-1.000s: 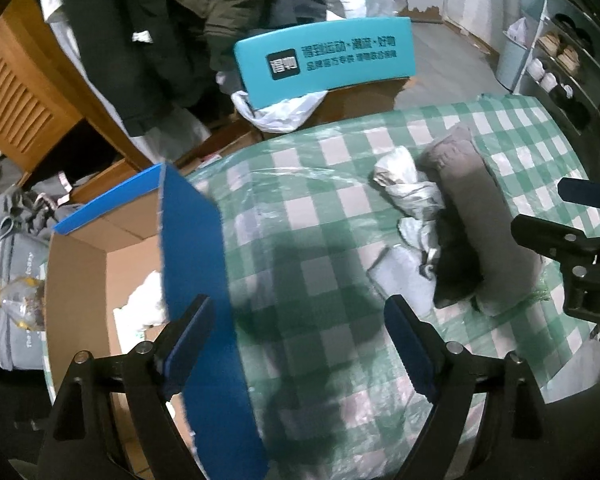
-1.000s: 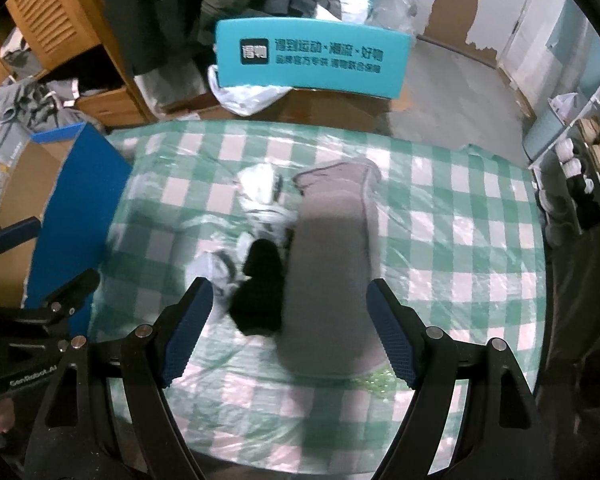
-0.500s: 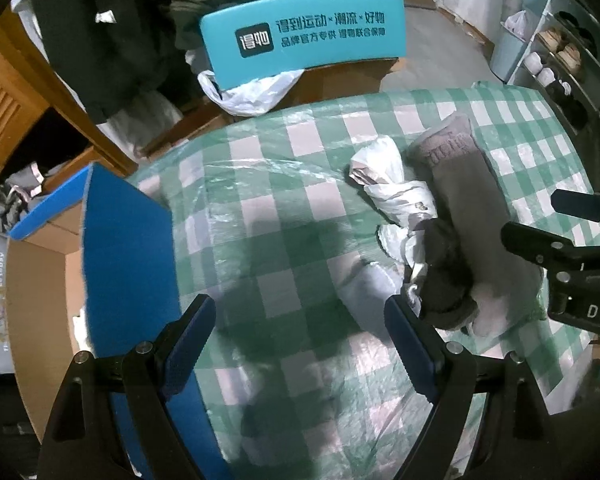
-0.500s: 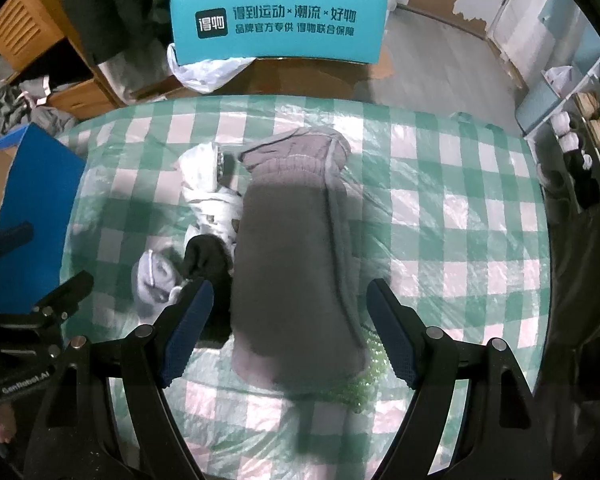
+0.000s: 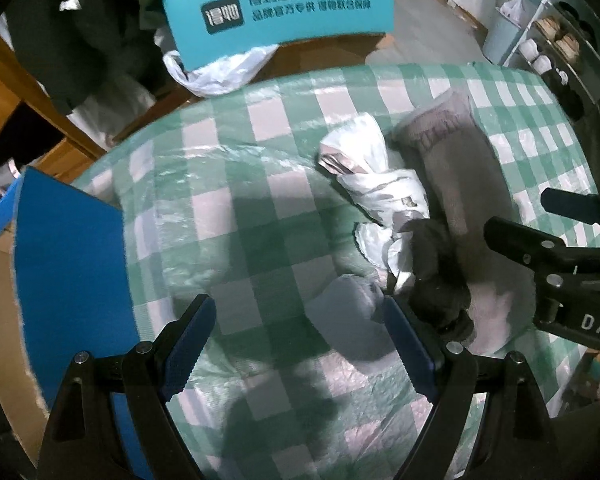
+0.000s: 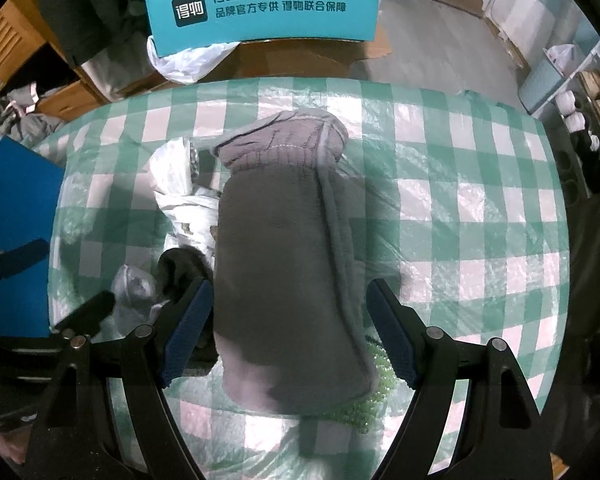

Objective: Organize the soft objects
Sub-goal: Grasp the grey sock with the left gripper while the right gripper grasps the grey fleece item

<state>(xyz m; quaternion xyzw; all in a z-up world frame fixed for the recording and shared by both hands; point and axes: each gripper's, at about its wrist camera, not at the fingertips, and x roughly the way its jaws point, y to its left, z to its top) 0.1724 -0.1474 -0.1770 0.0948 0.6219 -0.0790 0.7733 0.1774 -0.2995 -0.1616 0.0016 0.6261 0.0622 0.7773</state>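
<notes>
I hold my right hand-held gripper (image 6: 288, 332) spread wide over the near end of the long grey fleece piece (image 6: 284, 248), one finger on each side of it and nothing pinched yet. This grey piece lies lengthwise on the tabletop (image 6: 460, 168), which has a green checked plastic cover. My left hand-held gripper (image 5: 300, 344) is spread as well and holds nothing; it hangs above the bare cover, and its right finger is just beside the small pale bundle (image 5: 352, 304) and the dark knitted thing (image 5: 440, 276). The crumpled white bag (image 5: 380, 184) touches the grey piece along its left side. Under the near end of the grey piece I see some green beads (image 6: 364, 404) (I cannot tell if they are fixed to the cloth or only lying there). I think the main risk is here: if I close the right fingers too low, they may catch the beads or the slippery cover together with the fleece, and lifting would then drag the cover and move everything on it. The fleece is also long and limp, so a grasp at one end may let the rest hang and sweep the white bag off. The blue cardboard box (image 5: 60, 264) stands at the left edge, probably the place for these things.
</notes>
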